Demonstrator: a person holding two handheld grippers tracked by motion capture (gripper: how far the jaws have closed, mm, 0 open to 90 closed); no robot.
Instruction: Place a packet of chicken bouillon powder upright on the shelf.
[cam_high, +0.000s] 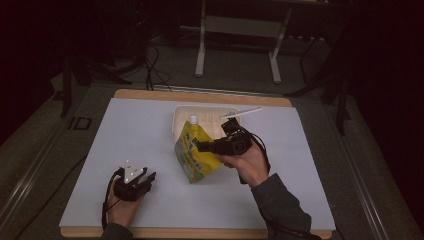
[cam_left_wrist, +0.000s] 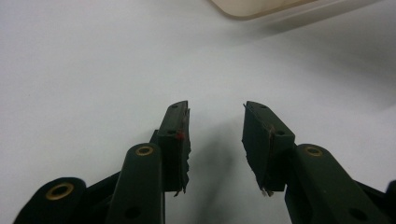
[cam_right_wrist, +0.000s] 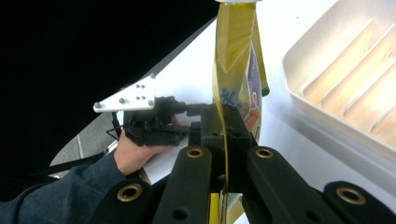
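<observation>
The room is dark, and a white table sits in the light. A cream tray lies on the table, at the far side.

The right gripper has its two black jaws shut tight on the edge of a yellow pouch. The pouch stands up just in front of the tray, with its white cap on top and its bottom on the table. A white stick rests on the tray's rim, past the gripper.

The left gripper has its jaws apart with nothing between them. It sits low over the bare table, well apart from the tray, on the near left side. A hand holds it.
</observation>
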